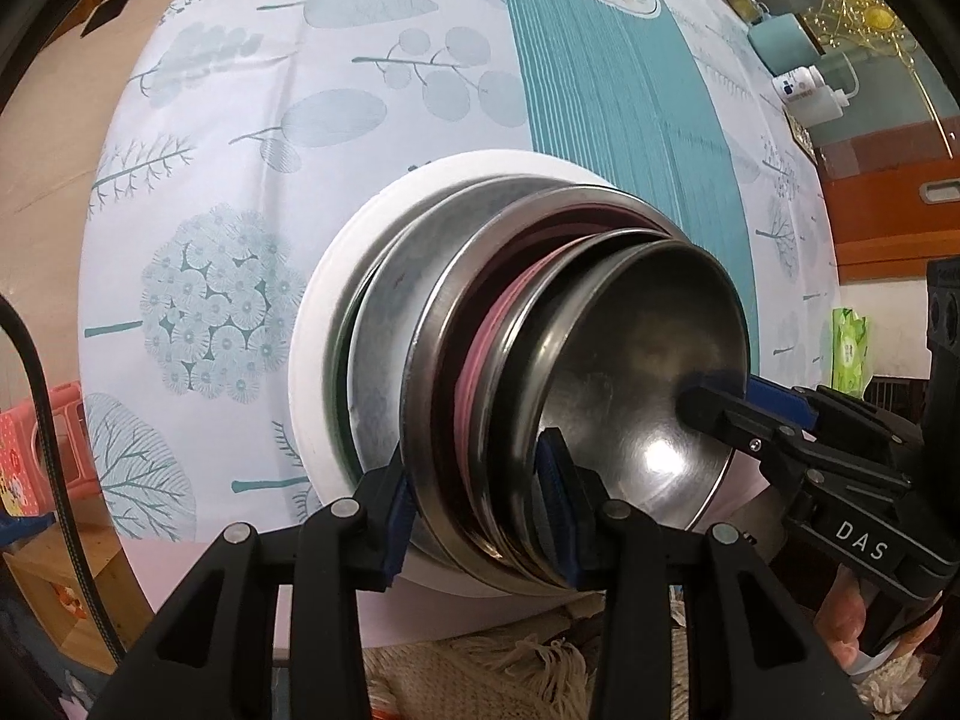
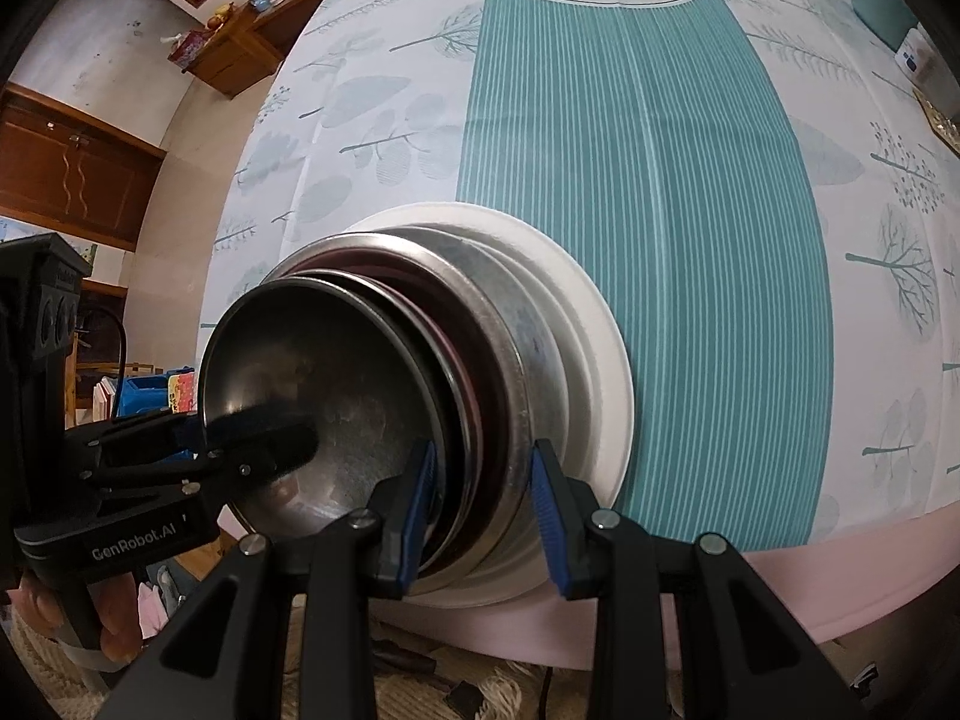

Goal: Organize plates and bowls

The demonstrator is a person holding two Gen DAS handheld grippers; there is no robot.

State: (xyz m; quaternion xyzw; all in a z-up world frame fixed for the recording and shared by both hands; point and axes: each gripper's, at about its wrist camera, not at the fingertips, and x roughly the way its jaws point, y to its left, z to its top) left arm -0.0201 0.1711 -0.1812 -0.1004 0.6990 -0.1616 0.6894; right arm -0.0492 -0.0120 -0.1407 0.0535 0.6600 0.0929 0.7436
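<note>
A stack of dishes sits at the near table edge: a white plate (image 1: 336, 276) at the bottom, steel bowls (image 1: 384, 348), a pink dish (image 1: 480, 354) and a steel bowl (image 1: 636, 372) on top. My left gripper (image 1: 480, 498) straddles the rims of the upper bowls, one finger inside the top bowl, one outside. My right gripper (image 2: 480, 504) straddles the rims on the opposite side of the stack (image 2: 528, 372), over the white plate (image 2: 600, 324). Each gripper shows in the other's view with a finger inside the top bowl (image 2: 336, 396). Both sets of jaws are closed against the rims.
The table has a tree-print cloth with a teal striped runner (image 2: 648, 180). A teal container (image 1: 780, 39) and white bottles (image 1: 810, 96) stand at the far right. A wooden cabinet (image 2: 72, 174) is left of the table. A fringed rug (image 1: 522, 666) lies below the edge.
</note>
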